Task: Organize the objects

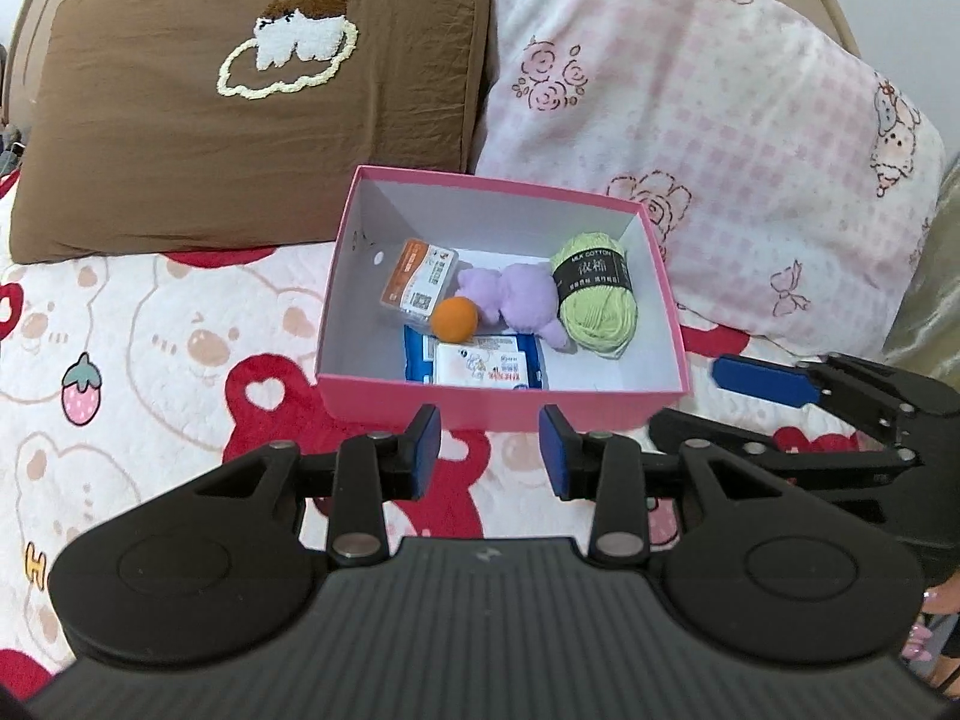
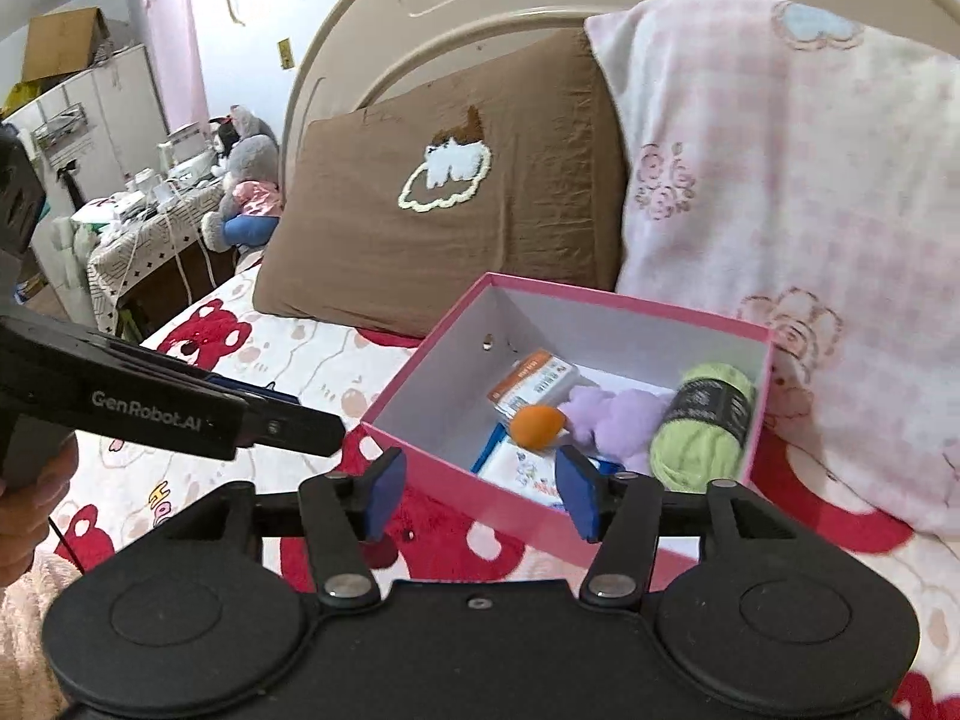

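- A pink box [image 1: 504, 405] sits on a cartoon-print bed [image 1: 150, 348], pushed up against a brown pillow [image 1: 252, 120] and a pink pillow [image 1: 720, 138].
- Inside lie green yarn [image 1: 594, 300], a purple plush [image 1: 522, 300], an orange ball [image 1: 455, 318], an orange-labelled packet [image 1: 417, 282] and a blue-and-white pack [image 1: 480, 363].
- Left claw [image 1: 489, 456]: jaws apart with nothing between the pads, hovering just short of the box's near wall, pointing down at it.
- Right claw [image 2: 480, 495]: also agape and empty, over the box's near corner. In the left view it shows as a black frame with a blue pad at the box's right side.
- Both claws hang close to the box, the left squarely in front, the right toward the yarn end; the box's long axis runs across the left claw's line.
- No loose item is visible on the bed beside the box, so the sorting looks largely done.
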Tool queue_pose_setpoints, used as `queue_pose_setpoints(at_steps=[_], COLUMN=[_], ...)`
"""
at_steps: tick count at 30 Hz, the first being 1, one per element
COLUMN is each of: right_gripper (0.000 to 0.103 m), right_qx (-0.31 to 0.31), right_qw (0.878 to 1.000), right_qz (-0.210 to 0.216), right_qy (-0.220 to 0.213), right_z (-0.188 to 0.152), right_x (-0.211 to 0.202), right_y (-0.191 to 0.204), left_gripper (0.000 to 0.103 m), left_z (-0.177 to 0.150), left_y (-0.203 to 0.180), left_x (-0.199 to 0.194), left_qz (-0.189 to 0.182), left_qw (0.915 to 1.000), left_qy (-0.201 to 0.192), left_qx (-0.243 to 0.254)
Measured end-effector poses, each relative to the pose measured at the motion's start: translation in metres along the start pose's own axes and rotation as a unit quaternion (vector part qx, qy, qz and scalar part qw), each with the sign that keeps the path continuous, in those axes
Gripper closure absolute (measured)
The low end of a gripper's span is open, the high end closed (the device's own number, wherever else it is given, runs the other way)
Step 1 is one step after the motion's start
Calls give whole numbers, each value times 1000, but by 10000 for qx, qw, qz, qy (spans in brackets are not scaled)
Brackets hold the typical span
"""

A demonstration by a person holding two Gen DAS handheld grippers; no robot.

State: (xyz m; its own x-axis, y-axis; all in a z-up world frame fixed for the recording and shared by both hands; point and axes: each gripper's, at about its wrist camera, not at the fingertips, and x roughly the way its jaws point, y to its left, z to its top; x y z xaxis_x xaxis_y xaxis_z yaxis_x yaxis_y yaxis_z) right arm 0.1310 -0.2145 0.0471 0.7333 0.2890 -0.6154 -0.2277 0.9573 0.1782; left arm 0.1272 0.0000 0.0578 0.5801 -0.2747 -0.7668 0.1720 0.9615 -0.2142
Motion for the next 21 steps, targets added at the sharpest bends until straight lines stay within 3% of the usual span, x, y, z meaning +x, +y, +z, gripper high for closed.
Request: queue_pose_setpoints(at_steps=[6,10,16,21], right_gripper=[18,11,7,7], right_qx=[182,298,548,751], right_qw=[9984,9962,9886,9841], right_qz=[-529,-803,-1344,-1554], right_qy=[57,148,392,424], right_z=[-16,-30,-50,-64], right_x=[-25,-34,-40,-42], right_y=[4,5,7,5], left_gripper=[64,62,48,38], left_z=[-21,-36,-52,-60], left_y=[-2,-2,-4,-6], left_x=[-12,-15,-18,-15], left_qz=[40,69,90,208], left_qw=[10000,9998,9996,9991], left_qy=[65,149,242,356], left_qx=[-32,-71,-95,-68])
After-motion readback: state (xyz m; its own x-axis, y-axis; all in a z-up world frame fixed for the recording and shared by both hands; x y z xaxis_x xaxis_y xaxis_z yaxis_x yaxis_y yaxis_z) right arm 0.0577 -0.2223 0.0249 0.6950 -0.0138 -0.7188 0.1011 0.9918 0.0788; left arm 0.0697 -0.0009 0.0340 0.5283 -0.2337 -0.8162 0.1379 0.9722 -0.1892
